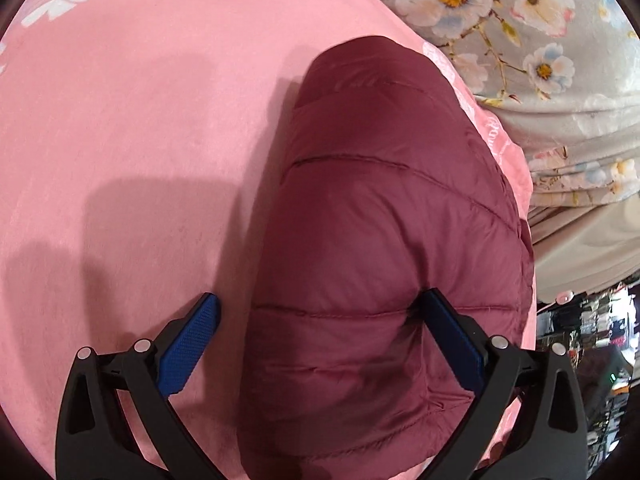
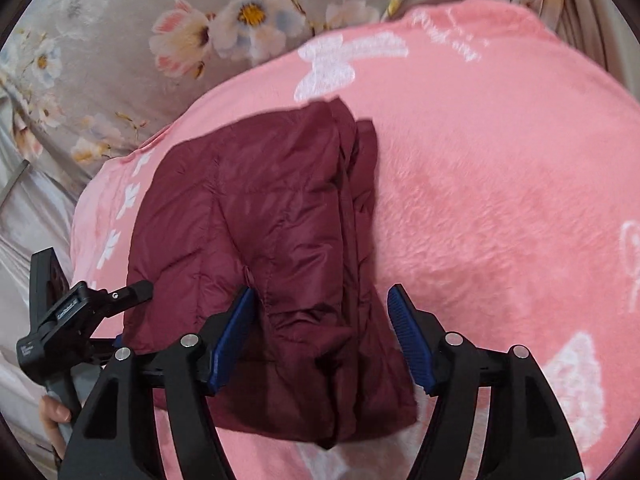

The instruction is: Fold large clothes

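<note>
A maroon quilted puffer jacket (image 1: 380,220) lies folded into a compact bundle on a pink fleece blanket (image 1: 140,140). My left gripper (image 1: 320,304) is open, its jaws straddling the bundle's near left edge; one blue pad (image 1: 452,340) touches the jacket. In the right wrist view the same jacket (image 2: 260,240) lies on the blanket (image 2: 500,200), layered folds along its right side. My right gripper (image 2: 322,300) is open above the jacket's near end, holding nothing. The left gripper's body (image 2: 72,320) shows at the jacket's left.
A grey floral sheet (image 1: 540,40) lies beyond the blanket and also shows in the right wrist view (image 2: 100,60). White butterfly prints (image 2: 344,60) mark the blanket. Dark clutter (image 1: 592,340) sits past the bed edge at right. A hand (image 2: 52,416) holds the left gripper.
</note>
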A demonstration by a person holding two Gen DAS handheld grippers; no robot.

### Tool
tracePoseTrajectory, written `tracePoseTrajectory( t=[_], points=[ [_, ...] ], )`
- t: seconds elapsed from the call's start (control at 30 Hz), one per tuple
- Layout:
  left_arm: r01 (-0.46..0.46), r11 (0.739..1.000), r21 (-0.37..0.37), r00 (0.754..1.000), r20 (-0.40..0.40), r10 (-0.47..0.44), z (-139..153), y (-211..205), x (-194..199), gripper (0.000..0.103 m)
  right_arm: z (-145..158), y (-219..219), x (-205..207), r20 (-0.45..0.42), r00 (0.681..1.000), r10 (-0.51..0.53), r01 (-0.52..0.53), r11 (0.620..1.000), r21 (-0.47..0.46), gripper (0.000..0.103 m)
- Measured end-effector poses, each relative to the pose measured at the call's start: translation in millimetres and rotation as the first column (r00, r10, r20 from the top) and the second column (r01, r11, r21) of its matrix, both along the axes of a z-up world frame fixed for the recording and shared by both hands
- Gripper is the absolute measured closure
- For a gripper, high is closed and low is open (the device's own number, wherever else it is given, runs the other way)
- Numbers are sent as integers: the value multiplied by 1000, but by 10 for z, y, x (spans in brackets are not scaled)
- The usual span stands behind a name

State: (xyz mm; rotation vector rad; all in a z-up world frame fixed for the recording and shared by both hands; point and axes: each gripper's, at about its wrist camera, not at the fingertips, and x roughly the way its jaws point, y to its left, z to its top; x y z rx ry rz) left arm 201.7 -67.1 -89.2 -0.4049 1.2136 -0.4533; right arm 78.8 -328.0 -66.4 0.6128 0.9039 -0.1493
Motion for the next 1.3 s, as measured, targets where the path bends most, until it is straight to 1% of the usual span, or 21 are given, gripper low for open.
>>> tracePoseTrajectory(
  t=[0.17,0.23,0.27,0.33,0.37,0.4,0.47,0.5,0.53,0.57,0.67,0.77,0.87,0.97,1.0,1.03,1.07,1.1,1.17,1.2,1.3],
  points=[
    [29,1000,1,999,23,-29,21,-85,44,5,-223,-91,20,21,1000,-23,20,988,150,26],
    [66,998,9,997,40,-66,33,-160,38,5,-245,-87,30,36,999,-20,14,986,166,24],
    [85,996,6,995,44,-85,38,-199,46,5,-244,-66,43,38,999,-13,7,987,161,26],
    [97,994,43,993,67,-100,75,-301,24,5,-254,-60,73,58,998,8,-20,981,195,46],
    [102,994,46,992,77,-105,99,-323,8,10,-230,-52,72,71,997,12,-27,976,215,60],
    [103,993,50,990,88,-107,131,-339,-8,13,-182,-52,65,82,997,18,-34,978,207,72],
    [126,990,69,983,127,-134,250,-363,-62,34,-21,18,24,106,994,35,-51,987,154,81],
    [144,986,79,976,156,-155,342,-369,-107,39,64,55,-27,119,992,39,-54,990,128,83],
    [164,983,79,968,178,-176,431,-369,-147,49,136,86,-56,131,991,41,-56,993,107,84],
    [183,981,65,961,198,-193,537,-358,-186,54,274,149,-105,156,987,48,-60,996,68,84],
    [227,973,49,934,271,-232,868,-315,-327,58,667,306,-225,237,969,65,-65,998,-8,85],
    [267,963,48,886,381,-264,1300,-308,-506,58,1110,465,-384,315,945,91,-58,992,-113,85],
    [285,957,46,827,493,-270,1699,-265,-660,59,1495,567,-492,398,910,112,-41,982,-183,85],
    [295,955,38,749,612,-255,2130,-114,-812,58,1953,738,-615,502,852,148,-17,967,-256,85],
    [300,953,40,716,650,-252,2268,-33,-857,58,2065,784,-675,530,832,161,-12,962,-273,85],
    [300,953,43,694,676,-249,2364,-16,-856,58,2152,827,-673,551,816,174,-12,958,-285,85],
    [300,953,47,659,712,-243,2497,66,-880,58,2282,903,-686,585,787,197,-11,952,-305,85],
    [298,953,51,629,741,-236,2605,130,-886,58,2357,946,-689,604,766,218,-16,947,-322,85],
    [290,956,44,580,787,-212,2773,272,-866,57,2518,1083,-660,638,727,253,-19,937,-350,85],
    [283,958,42,553,809,-199,2855,362,-848,57,2610,1174,-614,659,699,276,-20,930,-368,85],
    [255,966,45,493,853,-170,3007,607,-756,55,2731,1384,-423,686,654,319,-22,914,-405,85]
  ],
)
